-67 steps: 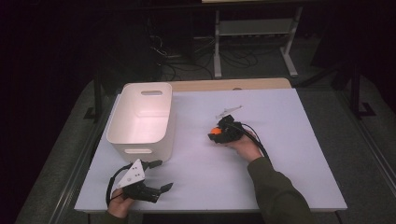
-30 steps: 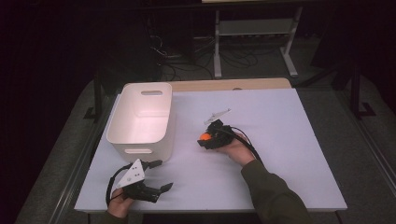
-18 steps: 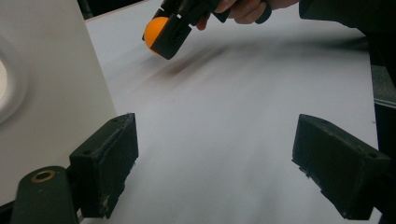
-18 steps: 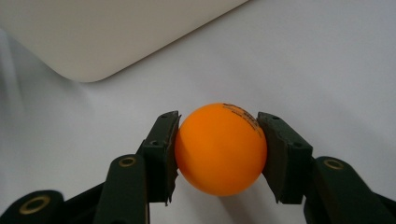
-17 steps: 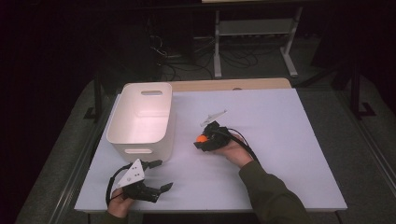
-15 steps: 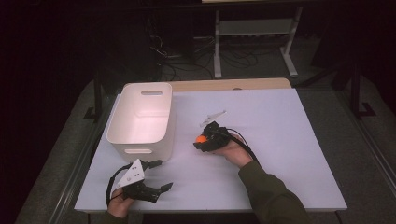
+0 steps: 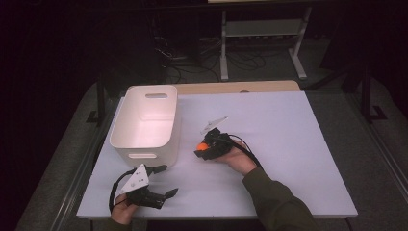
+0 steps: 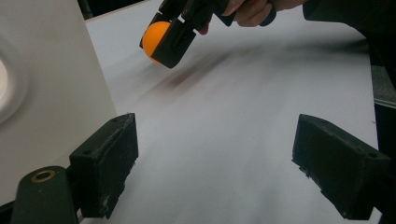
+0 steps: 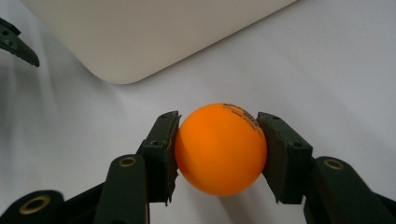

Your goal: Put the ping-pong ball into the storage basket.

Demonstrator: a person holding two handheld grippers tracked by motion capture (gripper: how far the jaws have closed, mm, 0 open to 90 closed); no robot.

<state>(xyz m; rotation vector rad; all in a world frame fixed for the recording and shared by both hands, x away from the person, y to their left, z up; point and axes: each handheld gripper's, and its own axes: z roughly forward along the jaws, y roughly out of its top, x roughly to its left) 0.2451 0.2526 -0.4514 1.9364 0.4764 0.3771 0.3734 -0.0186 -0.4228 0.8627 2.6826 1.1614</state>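
Note:
An orange ball [image 9: 219, 148] sits squeezed between the two black pads of my right gripper [image 9: 218, 151], which is shut on it. In the high view that gripper [image 7: 202, 147] hovers over the white table a little right of the white bin [image 7: 144, 122], with the ball [image 7: 203, 145] at its tip. The left gripper view shows the ball [image 8: 154, 39] held above the table, beside the bin wall [image 8: 42, 84]. My left gripper [image 7: 163, 182] rests near the table's front left edge, its jaws wide open with nothing between them [image 8: 215, 163].
The white bin has cut-out handles and stands at the table's left. A wooden strip [image 7: 235, 87] runs along the table's far edge. A metal stand [image 7: 260, 38] and cables lie on the dark floor beyond. Open white tabletop [image 7: 308, 144] spreads to the right.
My right gripper has carried the ball leftward and slightly nearer, toward the bin. The left gripper has kept still.

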